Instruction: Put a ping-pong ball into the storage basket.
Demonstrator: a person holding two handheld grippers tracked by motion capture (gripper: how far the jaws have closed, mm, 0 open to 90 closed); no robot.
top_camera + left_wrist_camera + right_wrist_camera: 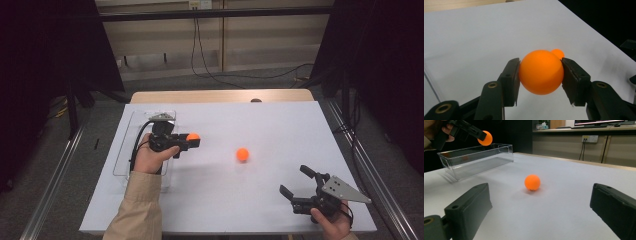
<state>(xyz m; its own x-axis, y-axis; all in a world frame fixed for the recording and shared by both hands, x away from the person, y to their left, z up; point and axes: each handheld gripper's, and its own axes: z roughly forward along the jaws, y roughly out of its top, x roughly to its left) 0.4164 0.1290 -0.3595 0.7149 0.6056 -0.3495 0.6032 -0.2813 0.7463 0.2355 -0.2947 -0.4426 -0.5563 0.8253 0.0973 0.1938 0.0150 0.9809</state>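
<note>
Held orange ball (541, 72): smooth, round, matte, clamped at its two sides between the black jaws of the left gripper (192, 140), lifted clear of the white table (280, 125), near the left edge, just beside the long right wall of the clear plastic bin (474, 160) and above rim height. Second orange ball (242, 154): same colour and look, lying loose on the table near its middle, well apart from the bin and every edge.

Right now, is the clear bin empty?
Apparently empty: the clear bin shows a bare floor, and the held ball sits above its rim.
</note>
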